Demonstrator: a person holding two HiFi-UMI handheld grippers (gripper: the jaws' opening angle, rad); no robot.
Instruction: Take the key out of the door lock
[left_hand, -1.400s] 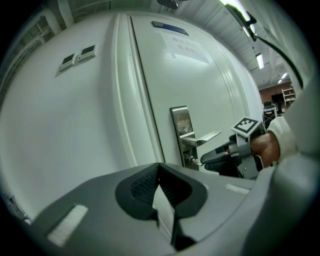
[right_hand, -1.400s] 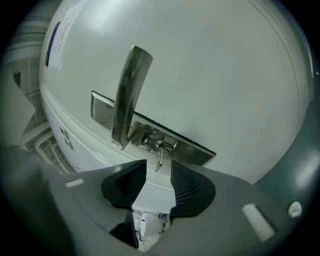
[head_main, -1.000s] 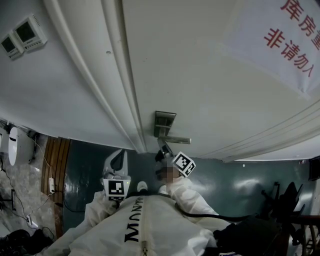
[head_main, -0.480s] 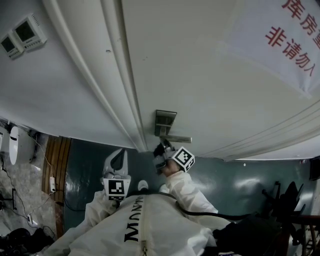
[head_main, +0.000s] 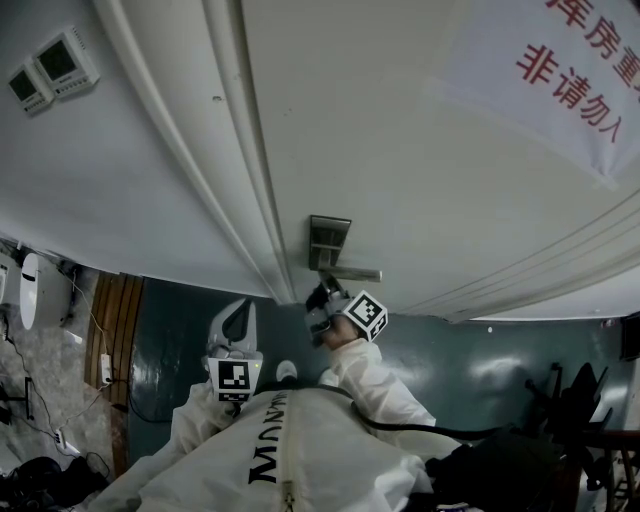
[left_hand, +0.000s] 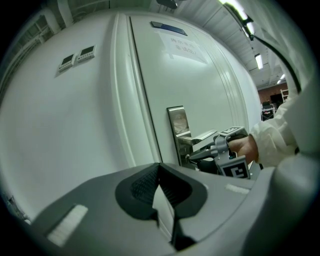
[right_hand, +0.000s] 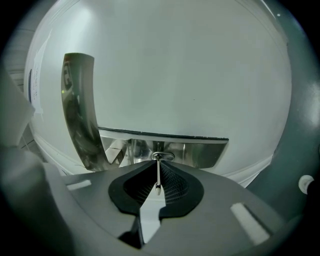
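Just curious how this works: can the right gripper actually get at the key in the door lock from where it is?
Probably yes: the key stands between the closing jaws of the right gripper, with nothing else in the way.

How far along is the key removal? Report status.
Done: the right gripper is at the lock plate, under the handle. In hand: its jaws are closing on the key, which sits between the pads. Remaining: the key is not yet pulled out. The left gripper hangs back, shut and empty.

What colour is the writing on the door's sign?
Red, on a white sign; clearest in the head view.
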